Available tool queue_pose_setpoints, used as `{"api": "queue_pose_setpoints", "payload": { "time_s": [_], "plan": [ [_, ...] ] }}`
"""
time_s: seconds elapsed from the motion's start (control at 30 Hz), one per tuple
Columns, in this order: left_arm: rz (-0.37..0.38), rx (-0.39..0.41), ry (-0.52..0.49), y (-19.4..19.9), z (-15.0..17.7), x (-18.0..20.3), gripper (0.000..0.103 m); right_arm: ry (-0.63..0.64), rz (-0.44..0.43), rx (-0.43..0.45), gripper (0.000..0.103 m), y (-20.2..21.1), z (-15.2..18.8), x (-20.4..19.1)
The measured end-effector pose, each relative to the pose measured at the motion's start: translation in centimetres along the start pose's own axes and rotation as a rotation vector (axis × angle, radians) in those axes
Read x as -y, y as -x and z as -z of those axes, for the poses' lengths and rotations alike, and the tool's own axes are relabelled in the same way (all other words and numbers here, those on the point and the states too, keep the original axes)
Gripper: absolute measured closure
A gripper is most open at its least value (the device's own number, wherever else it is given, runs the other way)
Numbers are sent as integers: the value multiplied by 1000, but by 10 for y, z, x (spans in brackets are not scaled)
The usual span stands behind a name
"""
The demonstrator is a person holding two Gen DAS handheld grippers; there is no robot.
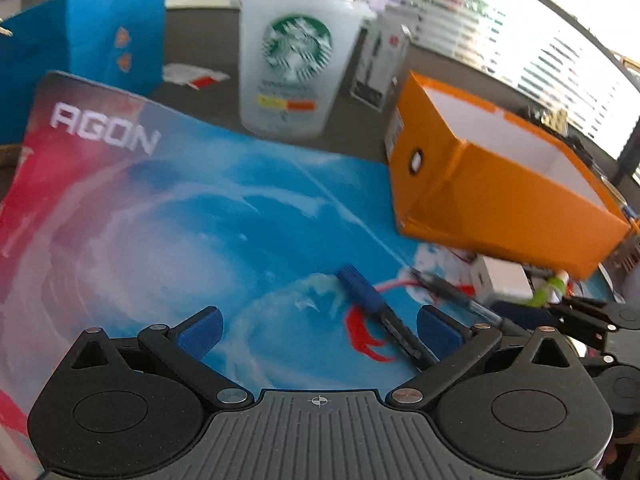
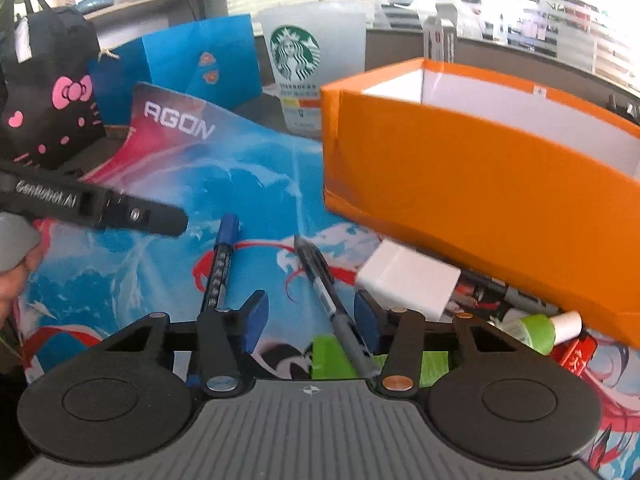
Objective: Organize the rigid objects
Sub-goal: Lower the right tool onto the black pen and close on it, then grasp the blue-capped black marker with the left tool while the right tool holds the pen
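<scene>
A blue marker point(image 1: 372, 304) lies on the AGON mouse mat point(image 1: 200, 220), between the fingers of my wide-open left gripper point(image 1: 318, 330) and nearer its right pad, untouched. My right gripper point(image 2: 312, 320) is open over the mat. A grey-black pen point(image 2: 340, 304) lies between its pads, close to the right one, with a gap to the left one. The blue marker point(image 2: 224, 256) lies just outside the left finger. A white adapter block point(image 2: 408, 280) sits ahead to the right, beside the open orange box point(image 2: 460, 184).
A Starbucks cup point(image 2: 304, 60), a blue paper bag point(image 2: 192, 64) and a black bag with pink bows point(image 2: 48, 92) stand at the back. A green-capped bottle point(image 2: 536, 328), more pens and a red item crowd the foot of the orange box point(image 1: 500, 192). The left tool's body point(image 2: 100, 204) crosses the left side.
</scene>
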State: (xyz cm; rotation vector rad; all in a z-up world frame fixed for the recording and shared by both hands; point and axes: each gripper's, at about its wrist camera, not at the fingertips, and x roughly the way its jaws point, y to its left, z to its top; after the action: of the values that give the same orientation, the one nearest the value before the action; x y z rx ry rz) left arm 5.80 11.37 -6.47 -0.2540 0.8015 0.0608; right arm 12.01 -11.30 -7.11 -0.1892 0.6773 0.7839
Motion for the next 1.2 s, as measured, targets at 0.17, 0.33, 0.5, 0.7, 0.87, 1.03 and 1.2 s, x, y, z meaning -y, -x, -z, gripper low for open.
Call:
{"api": "queue_pose_setpoints", "payload": {
  "time_s": [0.17, 0.33, 0.5, 0.7, 0.87, 1.03, 1.2],
  "plan": [
    [-66, -39, 2, -18, 2, 16, 0, 56, 73, 20, 78, 5, 8, -8],
    [-115, -39, -48, -25, 7, 33, 0, 68, 87, 44, 89, 9, 14, -9],
    [-165, -7, -130, -31, 15, 47, 0, 73, 96, 59, 89, 11, 16, -10],
    [-143, 41, -148, -30, 19, 49, 1, 113, 130, 68, 89, 13, 18, -17],
    [-100, 79, -206, -26, 18, 50, 58, 97, 112, 62, 89, 12, 17, -14],
    [-75, 71, -243, -26, 13, 45, 88, 76, 78, 38, 89, 7, 12, -11],
    [-57, 69, -245, -25, 13, 41, 89, 79, 66, 33, 89, 2, 8, -13]
  ]
}}
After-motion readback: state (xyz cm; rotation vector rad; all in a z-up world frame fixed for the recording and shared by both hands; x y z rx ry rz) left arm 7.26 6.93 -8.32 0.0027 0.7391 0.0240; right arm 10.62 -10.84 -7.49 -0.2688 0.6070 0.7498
